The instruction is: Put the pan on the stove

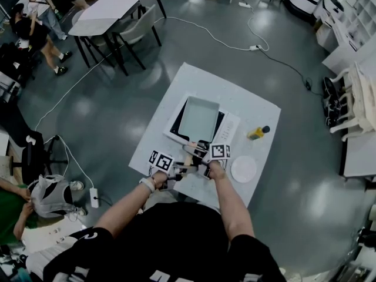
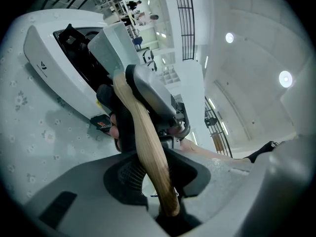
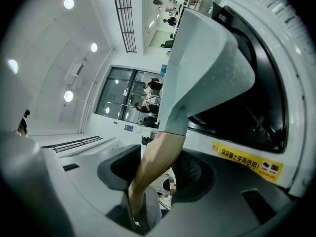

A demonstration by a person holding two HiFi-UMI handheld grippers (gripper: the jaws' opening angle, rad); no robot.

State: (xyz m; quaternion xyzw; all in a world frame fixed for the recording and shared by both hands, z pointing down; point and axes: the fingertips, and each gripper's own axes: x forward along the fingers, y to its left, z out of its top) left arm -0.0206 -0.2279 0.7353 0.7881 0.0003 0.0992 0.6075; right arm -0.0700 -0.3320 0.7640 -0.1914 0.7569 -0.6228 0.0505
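On the white bench (image 1: 258, 113), grey square pan (image 1: 198, 119) on the stove (image 1: 230, 129), wooden handle (image 2: 148, 147) toward me, my left tool (image 2: 155, 174) clamped on it, my right tool (image 3: 158, 174) clamped alongside.

Lab-like hall; polished grey floor (image 1: 106, 107); trailing cables (image 1: 218, 40); work tables (image 1: 114, 7); seated people (image 1: 35, 31)

The pale grey square pan (image 1: 198, 118) is sitting over the stove (image 1: 229, 129), wooden handle (image 2: 148, 152) sticking out. The black-topped stove is lying on the worktop (image 1: 194, 78).
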